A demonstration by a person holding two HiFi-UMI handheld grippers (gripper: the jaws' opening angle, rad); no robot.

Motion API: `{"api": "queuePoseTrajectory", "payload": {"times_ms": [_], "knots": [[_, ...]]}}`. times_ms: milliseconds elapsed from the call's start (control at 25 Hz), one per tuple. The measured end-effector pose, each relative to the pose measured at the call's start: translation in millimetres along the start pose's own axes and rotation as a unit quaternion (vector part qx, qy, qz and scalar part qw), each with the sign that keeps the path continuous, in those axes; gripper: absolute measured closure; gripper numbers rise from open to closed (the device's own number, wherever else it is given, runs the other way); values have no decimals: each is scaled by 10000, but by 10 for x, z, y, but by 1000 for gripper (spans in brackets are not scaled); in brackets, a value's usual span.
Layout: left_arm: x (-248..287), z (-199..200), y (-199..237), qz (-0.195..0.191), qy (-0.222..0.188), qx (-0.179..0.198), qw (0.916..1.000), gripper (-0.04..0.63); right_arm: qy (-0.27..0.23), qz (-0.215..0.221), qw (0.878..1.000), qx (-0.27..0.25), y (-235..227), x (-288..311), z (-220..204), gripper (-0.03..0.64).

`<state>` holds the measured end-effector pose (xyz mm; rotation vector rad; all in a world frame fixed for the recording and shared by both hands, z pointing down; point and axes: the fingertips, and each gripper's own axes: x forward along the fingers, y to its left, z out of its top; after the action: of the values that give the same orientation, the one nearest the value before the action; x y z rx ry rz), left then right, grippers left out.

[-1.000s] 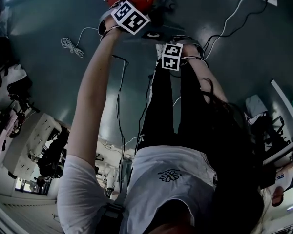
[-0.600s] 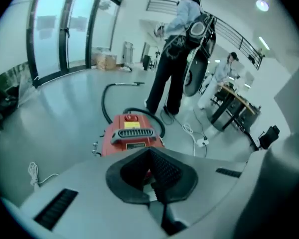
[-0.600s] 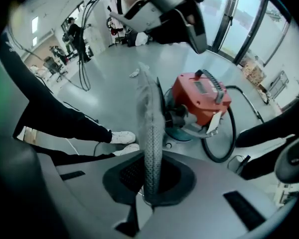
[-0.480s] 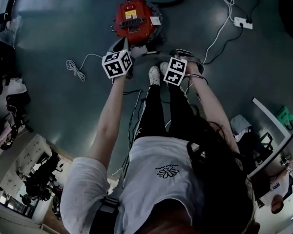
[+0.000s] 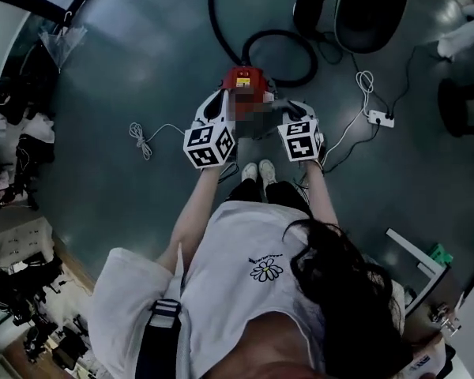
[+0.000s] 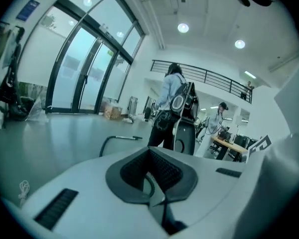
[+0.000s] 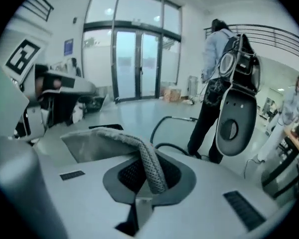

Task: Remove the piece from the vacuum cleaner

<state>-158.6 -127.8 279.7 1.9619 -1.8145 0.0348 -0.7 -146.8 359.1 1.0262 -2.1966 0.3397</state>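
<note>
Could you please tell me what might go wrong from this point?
The right gripper pinches only one narrow edge of the grey fabric piece, and the left gripper is shut on nothing, so it may slip. The black hose and power strip lie near the person's feet: a possible trip.

I take the white power strip [image 5: 377, 118] on the grey floor [image 5: 87, 77] as my mark. Its white cable [image 5: 366, 81] loops just beyond it, and a black chair [image 5: 371, 10] stands farther beyond. A coiled white cord [image 5: 140, 136] lies well to its left, with my white shoes [image 5: 258, 172] between.
</note>
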Motion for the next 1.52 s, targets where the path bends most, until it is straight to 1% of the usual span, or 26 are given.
{"api": "queuePoseTrajectory", "payload": {"times_ms": [40, 120, 200, 280, 400, 480, 640, 720, 760, 880, 920, 1040, 1120, 1200, 1360, 1520], "knots": [[-118, 148, -24, -28, -160, 32, 9999, 595, -299, -98, 9993, 189, 5, -138, 194, 595], [-315, 459, -82, -77, -501, 114, 9987, 595, -837, -212, 9955, 390, 3, -409, 573, 595], [-508, 775, -125, -37, -912, 244, 9955, 595, -1282, -199, 9906, 427, 34, -662, 898, 595], [-701, 1035, -121, 39, -1293, 282, 9912, 595, -1669, -231, 9849, 405, 89, -894, 1144, 595], [-927, 1324, -95, 86, -1750, 221, 9843, 595, -2164, -303, 9746, 483, 147, -1178, 1450, 595], [-1059, 1483, -120, 86, -1995, 247, 9796, 595, -2451, -328, 9676, 503, 163, -1341, 1631, 595], [-1324, 1761, -216, 98, -2423, 511, 9688, 595, -2820, -377, 9570, 558, 115, -1614, 1863, 595], [-1433, 1827, -275, 98, -2519, 657, 9655, 595, -2941, -440, 9528, 608, 66, -1761, 1903, 595], [-1472, 1844, -307, 78, -2541, 655, 9649, 595, -2999, -467, 9506, 643, 35, -1838, 1913, 595], [-1562, 1896, -394, -17, -2639, 457, 9635, 595, -3150, -529, 9449, 721, -27, -2022, 1938, 595], [-1590, 1918, -415, -32, -2688, 458, 9621, 595, -3186, -536, 9437, 713, -19, -2056, 1947, 595], [-1650, 1981, -498, -80, -2806, 632, 9577, 595, -3252, -546, 9422, 590, 25, -2126, 1973, 595], [-1664, 2005, -567, -122, -2843, 688, 9562, 595, -3266, -559, 9420, 532, 5, -2173, 1976, 595], [-1663, 2017, -551, -157, -2850, 617, 9564, 595, -3272, -576, 9416, 540, -6, -2181, 2000, 595], [-1623, 1969, -401, -206, -2750, 460, 9601, 595, -3288, -653, 9407, 523, 25, -2119, 2070, 595], [-1609, 1916, -391, -219, -2666, 425, 9626, 595, -3262, -751, 9409, 515, -15, -2134, 2077, 595]]}}
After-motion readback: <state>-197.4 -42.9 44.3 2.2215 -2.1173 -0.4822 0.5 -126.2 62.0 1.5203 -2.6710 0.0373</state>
